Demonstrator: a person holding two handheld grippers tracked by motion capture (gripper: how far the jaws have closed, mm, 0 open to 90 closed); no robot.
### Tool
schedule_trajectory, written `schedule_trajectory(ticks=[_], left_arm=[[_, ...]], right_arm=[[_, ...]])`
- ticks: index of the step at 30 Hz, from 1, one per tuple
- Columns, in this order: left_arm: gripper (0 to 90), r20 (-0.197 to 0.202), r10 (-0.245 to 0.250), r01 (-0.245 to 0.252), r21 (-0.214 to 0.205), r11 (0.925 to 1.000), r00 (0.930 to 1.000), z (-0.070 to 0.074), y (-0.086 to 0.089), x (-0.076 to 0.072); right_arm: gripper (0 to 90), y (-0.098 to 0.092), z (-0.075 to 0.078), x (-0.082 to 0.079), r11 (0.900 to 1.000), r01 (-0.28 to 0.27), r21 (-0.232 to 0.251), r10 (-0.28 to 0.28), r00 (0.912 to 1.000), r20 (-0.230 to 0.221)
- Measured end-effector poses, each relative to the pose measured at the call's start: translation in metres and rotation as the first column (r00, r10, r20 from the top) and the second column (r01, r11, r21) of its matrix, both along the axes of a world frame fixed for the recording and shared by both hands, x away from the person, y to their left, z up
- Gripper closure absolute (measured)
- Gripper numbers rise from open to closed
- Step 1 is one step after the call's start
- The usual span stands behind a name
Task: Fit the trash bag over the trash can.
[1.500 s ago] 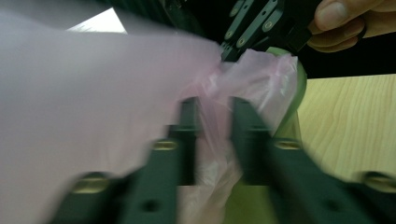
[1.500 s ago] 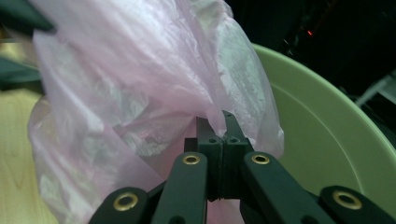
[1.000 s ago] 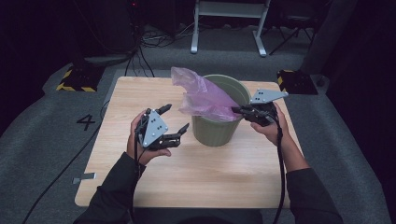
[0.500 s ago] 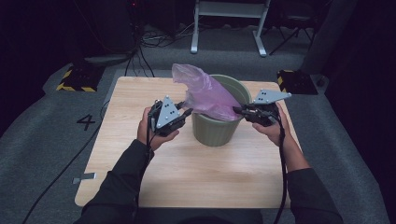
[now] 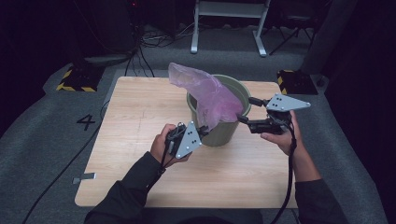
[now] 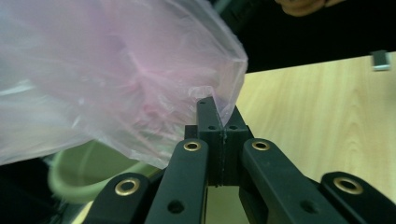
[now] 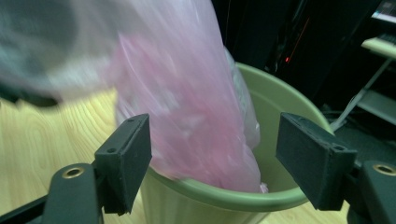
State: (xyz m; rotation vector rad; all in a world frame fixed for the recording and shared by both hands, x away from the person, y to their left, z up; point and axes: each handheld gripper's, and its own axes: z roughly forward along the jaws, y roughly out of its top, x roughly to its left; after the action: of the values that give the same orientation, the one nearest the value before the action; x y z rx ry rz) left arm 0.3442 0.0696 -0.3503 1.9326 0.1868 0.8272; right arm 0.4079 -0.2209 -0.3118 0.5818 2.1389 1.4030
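Bag edge newly between left fingers

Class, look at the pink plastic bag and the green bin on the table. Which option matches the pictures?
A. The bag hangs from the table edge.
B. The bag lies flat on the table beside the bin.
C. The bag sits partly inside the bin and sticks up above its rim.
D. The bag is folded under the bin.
C: the pink bag rises out of the green bin, past its rim.

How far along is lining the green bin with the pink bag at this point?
Done: the pink bag hangs partly inside the green bin. In hand: the left gripper pinches the bag's edge; the right gripper, jaws just opened, straddles the rim. Left: spreading the bag's mouth over the rim.
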Motion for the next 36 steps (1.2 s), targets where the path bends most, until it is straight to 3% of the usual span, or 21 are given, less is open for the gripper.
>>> schedule_trajectory(ticks=[4, 5, 9, 11, 19, 21, 23, 25, 27, 28, 30, 33, 36], left_arm=[[89.8, 0.005, -0.003, 0.003, 0.035, 0.9994, 1.0, -0.005, -0.011, -0.003], [89.7, 0.003, -0.004, 0.004, 0.038, 0.9993, 1.0, -0.007, -0.015, -0.002], [88.9, 0.004, -0.003, 0.003, 0.045, 0.999, 1.0, -0.011, -0.021, -0.001], [87.1, -0.008, -0.01, 0.01, 0.043, 0.999, 0.9999, -0.015, -0.025, 0.001], [86.9, -0.026, -0.013, 0.014, 0.009, 0.9999, 0.9996, -0.026, -0.028, 0.0], [86.9, -0.033, -0.005, 0.005, 0.002, 1.0, 0.9995, -0.027, -0.028, 0.0], [86.7, -0.034, -0.006, 0.006, -0.004, 1.0, 0.9994, -0.029, -0.028, 0.0], [85.5, -0.037, -0.009, 0.009, 0.0, 1.0, 0.9993, -0.03, -0.028, 0.0], [80.5, -0.038, -0.001, 0.001, 0.001, 1.0, 0.9993, -0.031, -0.028, -0.001], [73.2, -0.043, -0.004, 0.004, -0.003, 1.0, 0.9991, -0.031, -0.027, -0.001], [63.7, -0.055, -0.018, 0.017, -0.016, 0.9997, 0.9983, -0.032, -0.026, -0.002], [42.5, -0.071, -0.007, 0.007, -0.009, 0.9999, 0.9974, -0.032, -0.019, -0.006], [30.7, -0.086, -0.011, 0.008, -0.038, 0.9993, 0.9963, -0.031, -0.005, -0.012]], right_arm=[[29.0, 0.002, 0.007, -0.014, 0.9998, 0.0, 0.018, 0.0, 0.9999, 0.015], [29.7, 0.005, 0.011, -0.026, 0.9989, -0.04, 0.024, 0.04, 0.9991, 0.014], [30.0, 0.013, 0.012, -0.038, 0.9956, -0.091, 0.025, 0.09, 0.9958, 0.012], [29.2, 0.025, 0.009, -0.05, 0.9899, -0.142, 0.001, 0.142, 0.9899, 0.008], [29.5, 0.048, -0.003, -0.053, 0.9835, -0.176, -0.042, 0.175, 0.9842, -0.025], [33.4, 0.052, -0.007, -0.051, 0.9854, -0.162, -0.053, 0.161, 0.9867, -0.025], [40.0, 0.055, -0.009, -0.049, 0.9829, -0.177, -0.049, 0.175, 0.9834, -0.048], [55.9, 0.059, -0.012, -0.047, 0.981, -0.177, -0.08, 0.174, 0.9836, -0.048], [69.1, 0.061, -0.014, -0.046, 0.976, -0.199, -0.088, 0.195, 0.9794, -0.05], [79.0, 0.062, -0.014, -0.047, 0.9759, -0.192, -0.104, 0.188, 0.9812, -0.042], [88.8, 0.061, -0.015, -0.046, 0.9742, -0.202, -0.1, 0.199, 0.9792, -0.04], [90.0, 0.057, -0.016, -0.045, 0.978, -0.187, -0.092, 0.184, 0.982, -0.042], [90.0, 0.051, -0.016, -0.043, 0.9841, -0.162, -0.072, 0.159, 0.9862, -0.045]])
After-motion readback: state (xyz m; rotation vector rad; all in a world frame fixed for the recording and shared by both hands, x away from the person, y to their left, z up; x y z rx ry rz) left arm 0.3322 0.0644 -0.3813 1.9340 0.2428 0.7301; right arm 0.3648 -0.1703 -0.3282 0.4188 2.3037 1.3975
